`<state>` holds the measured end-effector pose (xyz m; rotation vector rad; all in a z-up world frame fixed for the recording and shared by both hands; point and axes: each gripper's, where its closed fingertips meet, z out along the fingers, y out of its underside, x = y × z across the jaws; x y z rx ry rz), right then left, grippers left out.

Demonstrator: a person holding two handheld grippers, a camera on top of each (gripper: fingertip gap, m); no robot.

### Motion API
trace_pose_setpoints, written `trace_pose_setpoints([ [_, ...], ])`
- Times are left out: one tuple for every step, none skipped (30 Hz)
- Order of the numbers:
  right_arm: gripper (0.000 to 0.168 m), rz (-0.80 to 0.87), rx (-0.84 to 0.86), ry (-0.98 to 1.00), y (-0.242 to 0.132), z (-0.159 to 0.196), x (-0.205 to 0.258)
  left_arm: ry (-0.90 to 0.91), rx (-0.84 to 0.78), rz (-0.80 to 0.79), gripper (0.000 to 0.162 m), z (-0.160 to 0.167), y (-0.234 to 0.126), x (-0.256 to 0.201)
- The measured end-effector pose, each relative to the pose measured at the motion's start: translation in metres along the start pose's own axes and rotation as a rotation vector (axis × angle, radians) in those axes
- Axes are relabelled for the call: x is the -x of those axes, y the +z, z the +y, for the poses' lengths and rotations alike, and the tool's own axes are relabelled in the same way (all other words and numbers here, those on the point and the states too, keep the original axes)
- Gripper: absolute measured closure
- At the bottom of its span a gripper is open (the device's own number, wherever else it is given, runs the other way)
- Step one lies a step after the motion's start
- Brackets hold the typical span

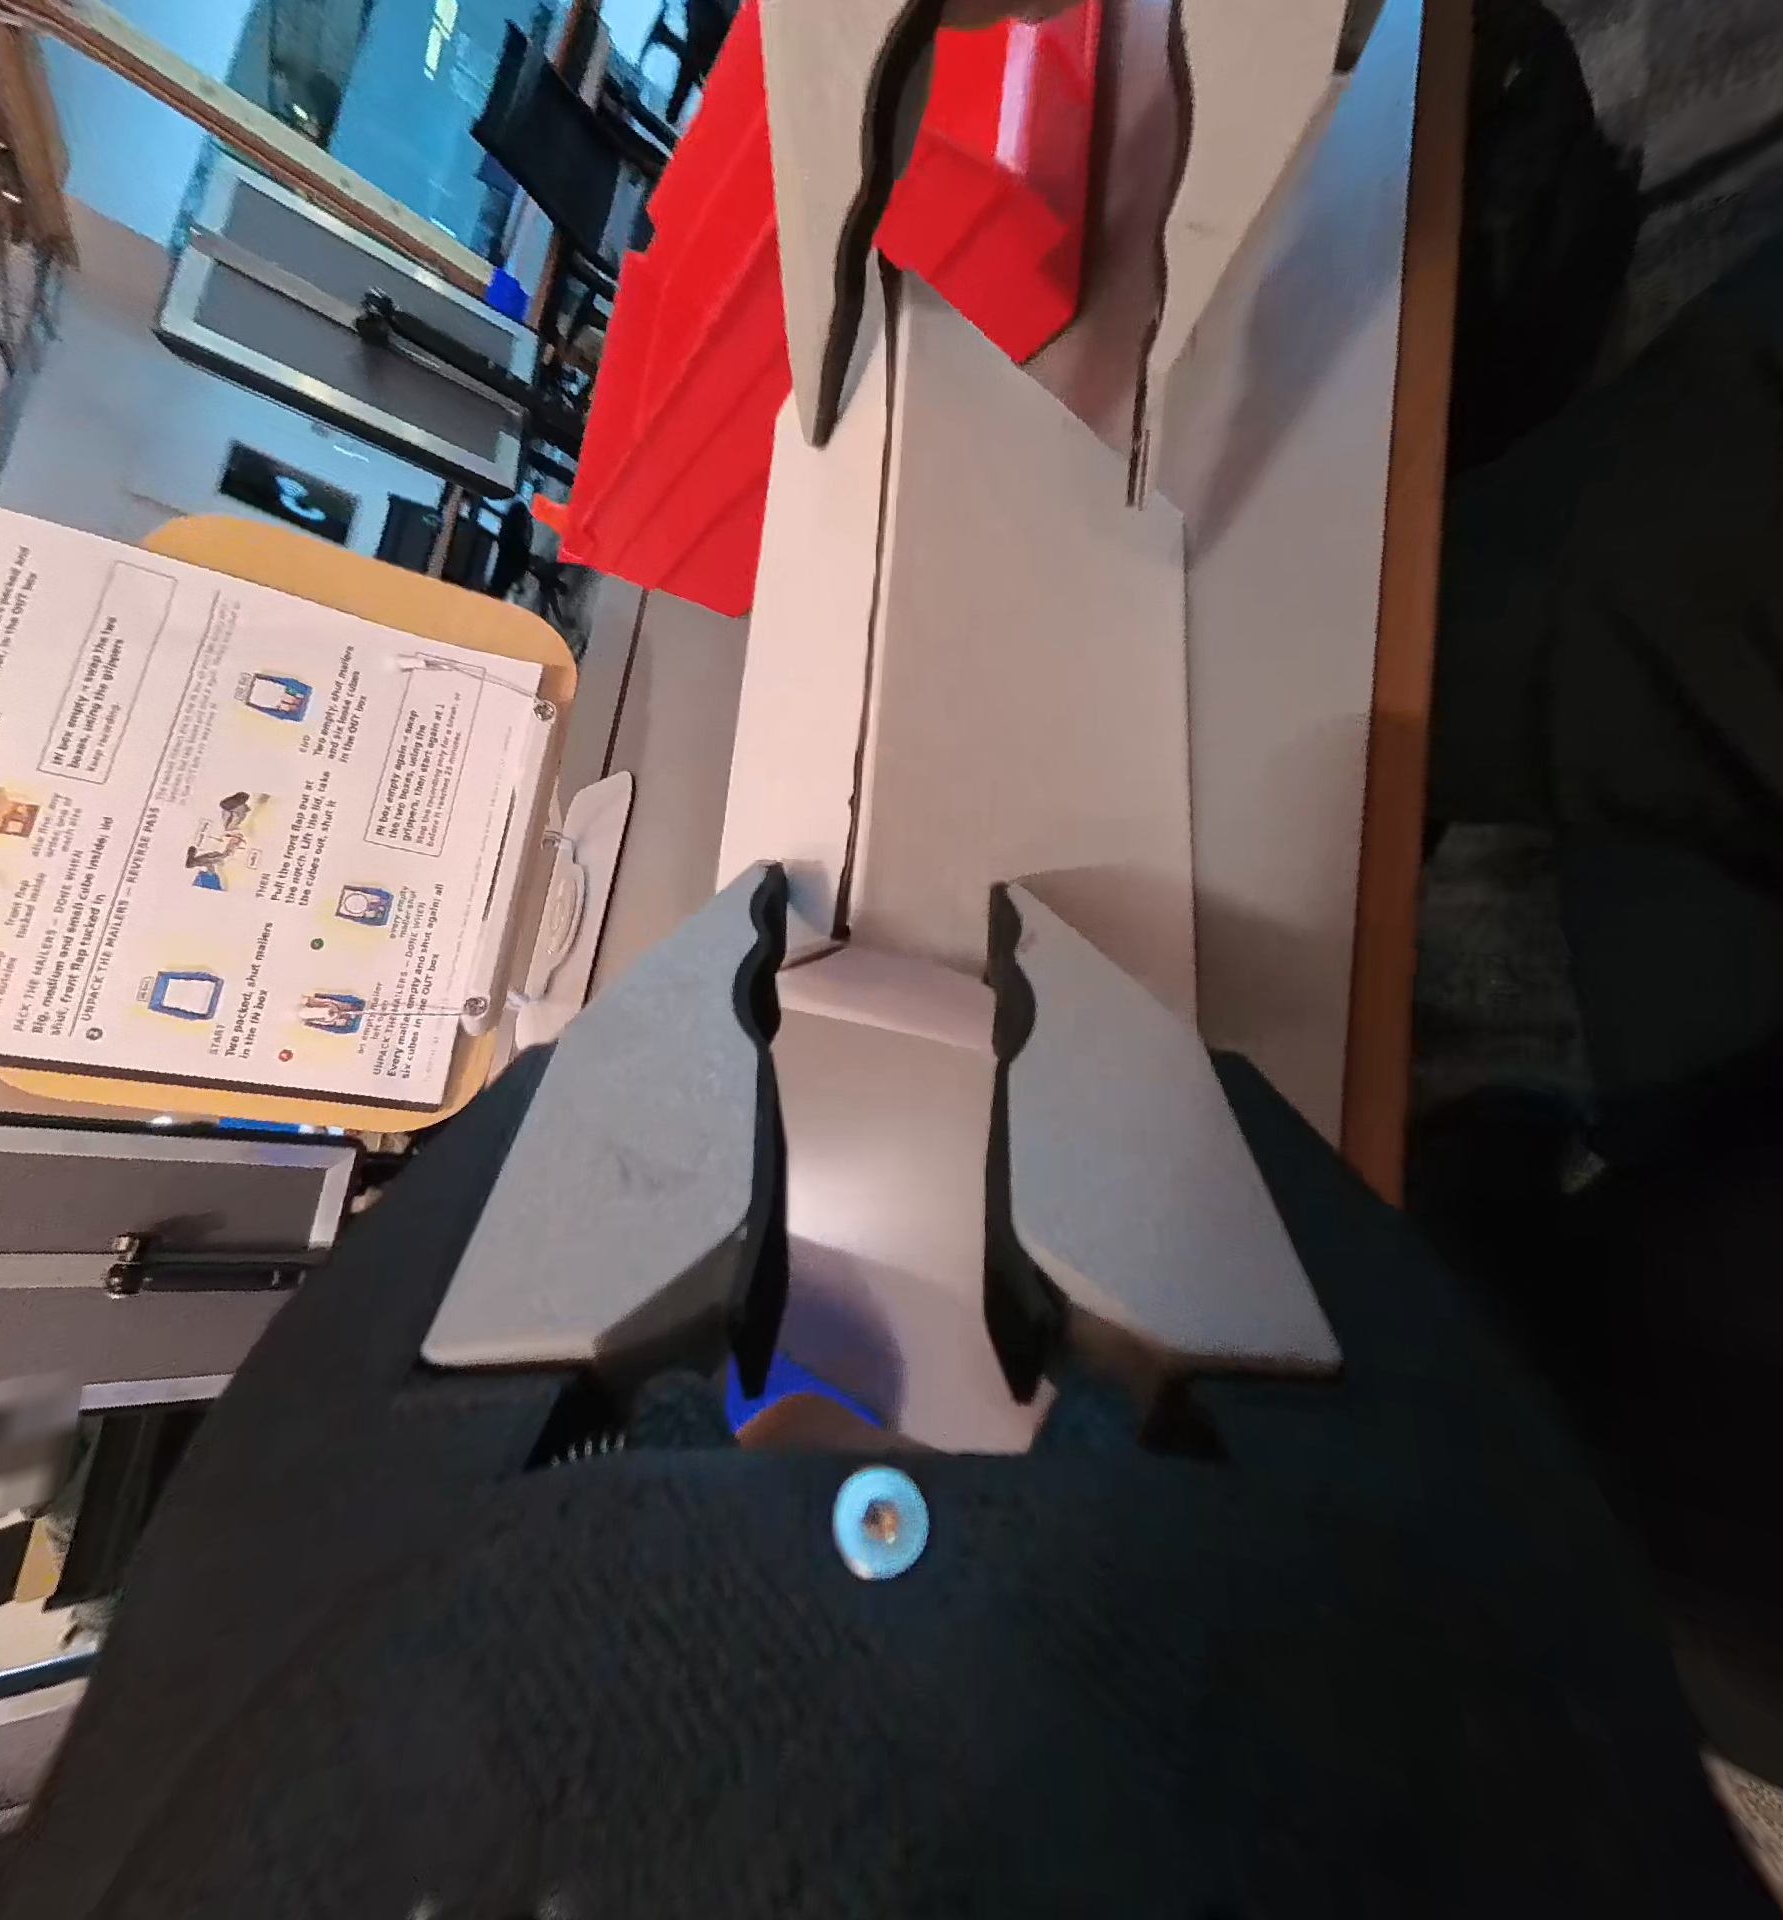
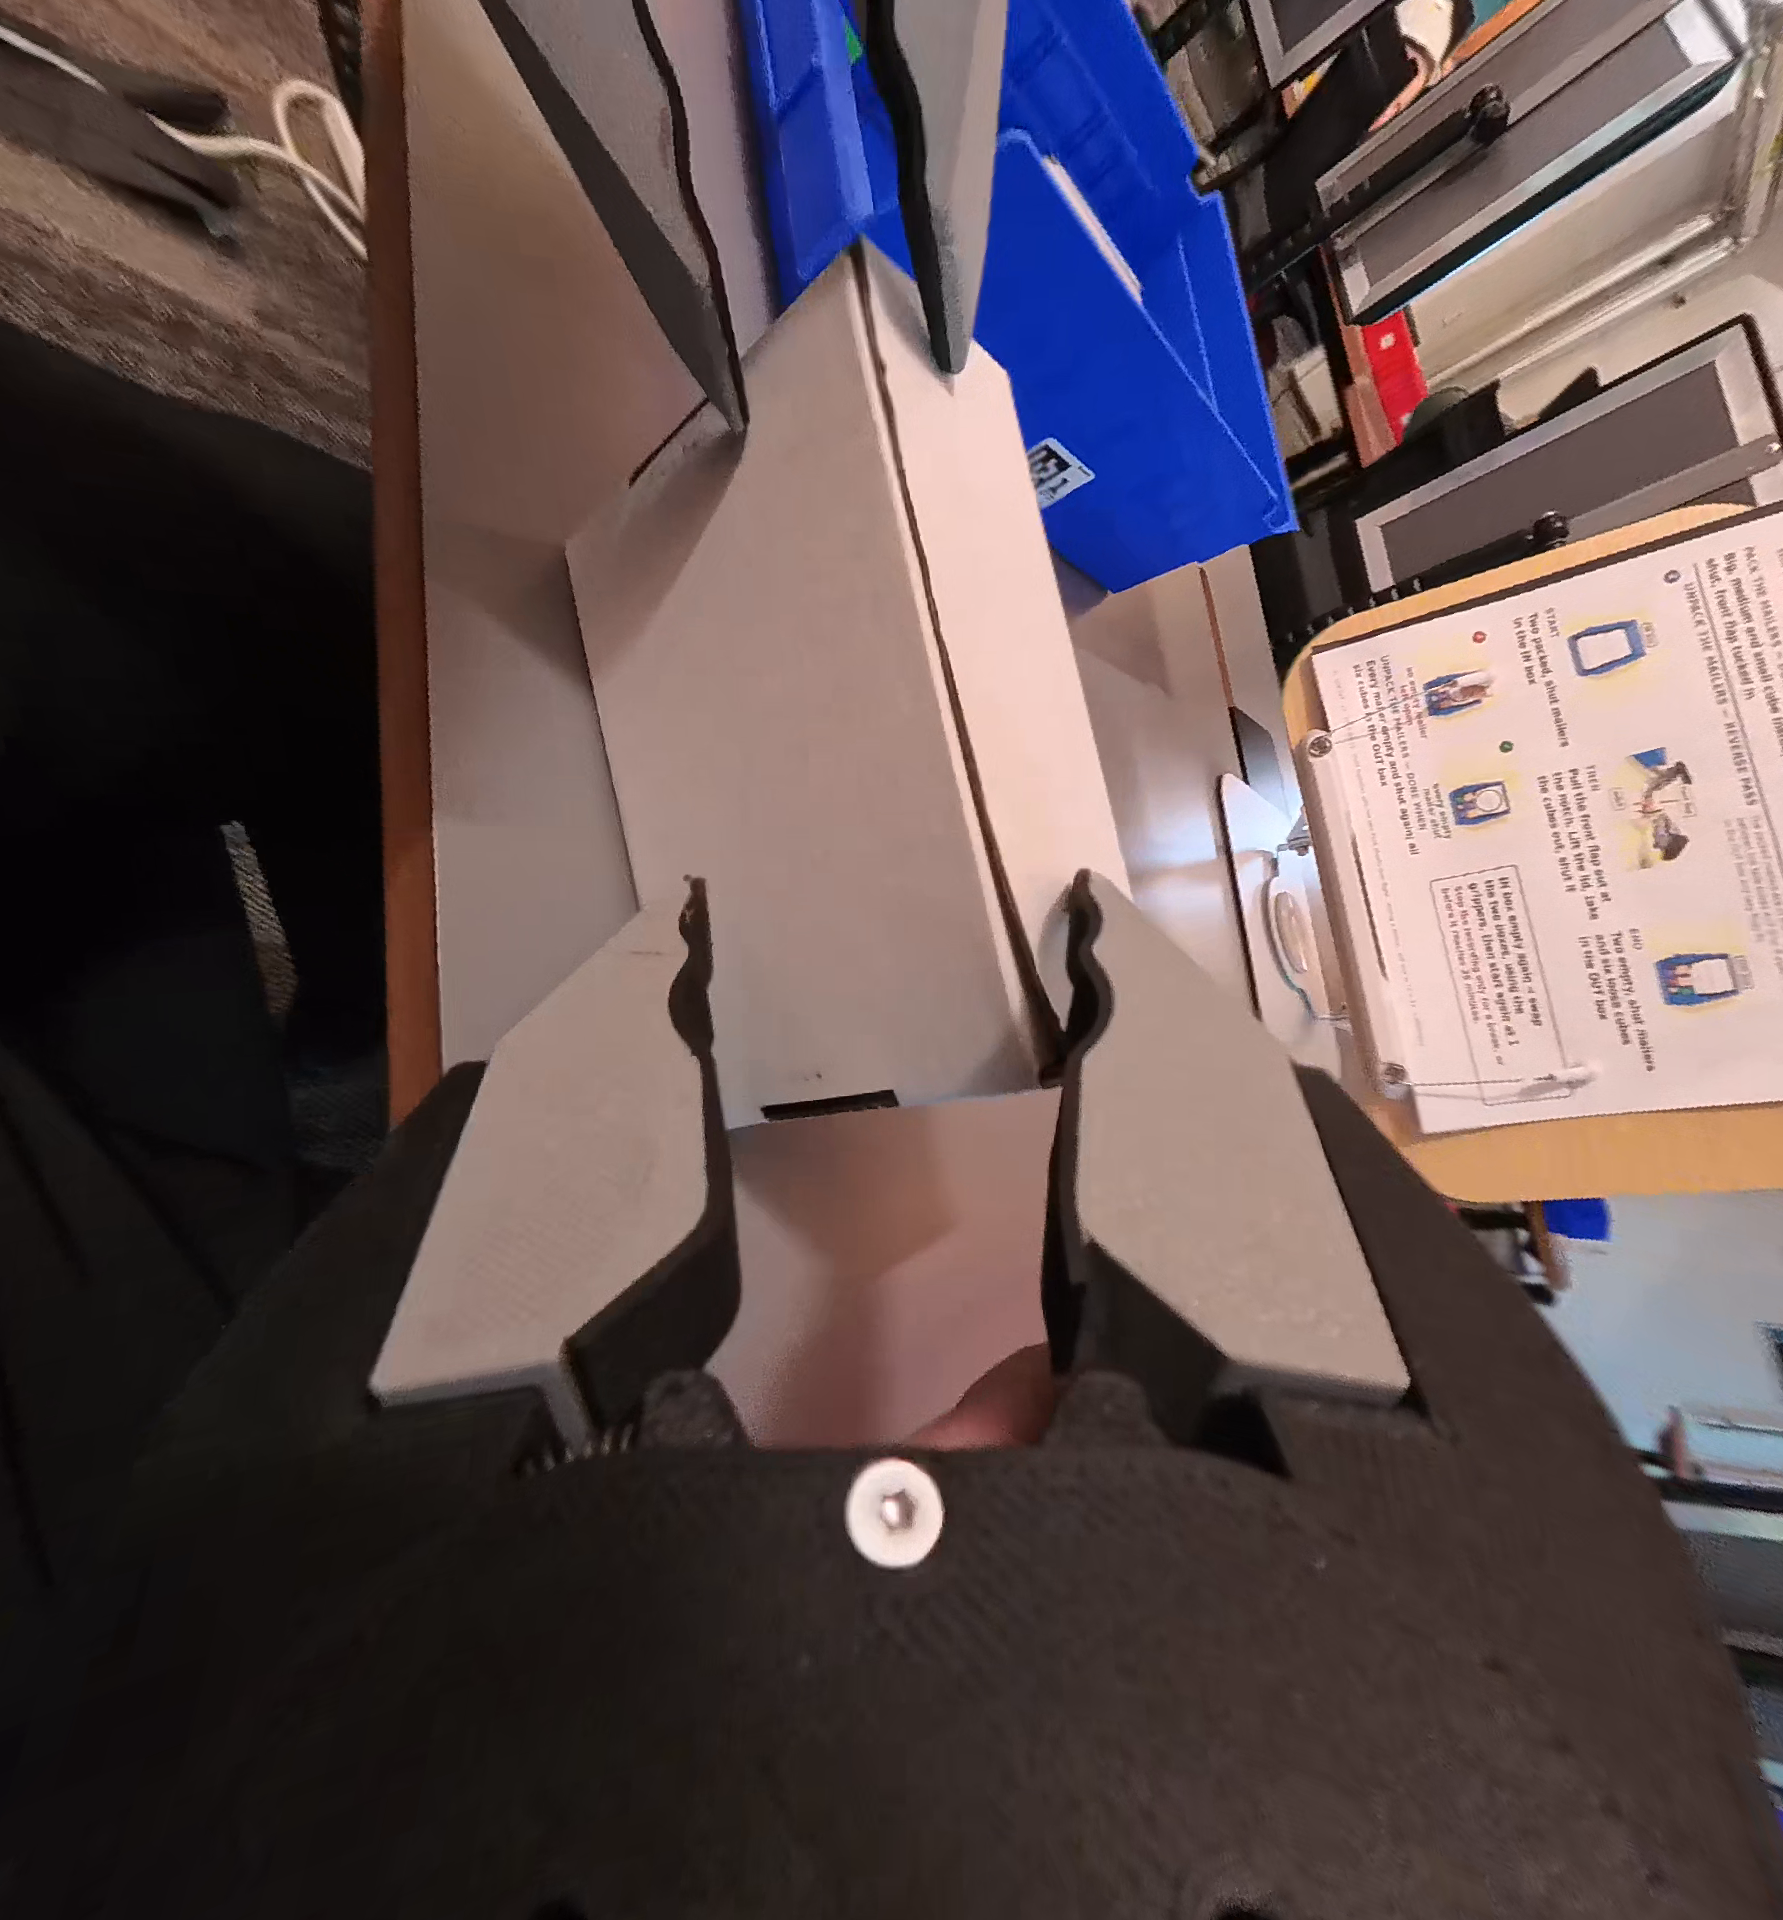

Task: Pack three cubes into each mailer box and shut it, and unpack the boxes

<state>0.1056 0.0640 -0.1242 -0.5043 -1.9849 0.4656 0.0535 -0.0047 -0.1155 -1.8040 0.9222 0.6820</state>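
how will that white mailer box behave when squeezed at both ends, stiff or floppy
The white mailer box looks like thin folded cardboard, so probably light and fairly stiff while shut. Held endwise between the left gripper and right gripper, its smooth faces may slip, and the lid seam could bow.

1 mailer box (image 1: 1012, 727), 2 bins (image 1: 700, 416), 2 claws (image 1: 887, 997)

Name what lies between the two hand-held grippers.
The white mailer box spans the gap, one end in the left hand-held gripper, the other in the right hand-held gripper; both wrist views show it.
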Motion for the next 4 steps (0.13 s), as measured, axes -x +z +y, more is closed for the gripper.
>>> trace_pose_setpoints([
  [0.101, -0.012, -0.014, 0.024, -0.0008, -0.0014, -0.0005, -0.002, 0.018, 0.017, 0.126, -0.0003, -0.0003, 0.0006],
  [0.103, -0.027, -0.027, 0.052, -0.0023, -0.0028, -0.0018, -0.014, 0.029, 0.034, 0.127, -0.0012, -0.0006, 0.0012],
  [0.106, -0.046, -0.038, 0.084, -0.0041, -0.0041, -0.0034, -0.033, 0.033, 0.045, 0.129, -0.0020, -0.0004, 0.0025],
  [0.113, -0.059, -0.052, 0.116, -0.0067, -0.0060, -0.0062, -0.052, 0.031, 0.056, 0.130, -0.0026, -0.0004, 0.0033],
])
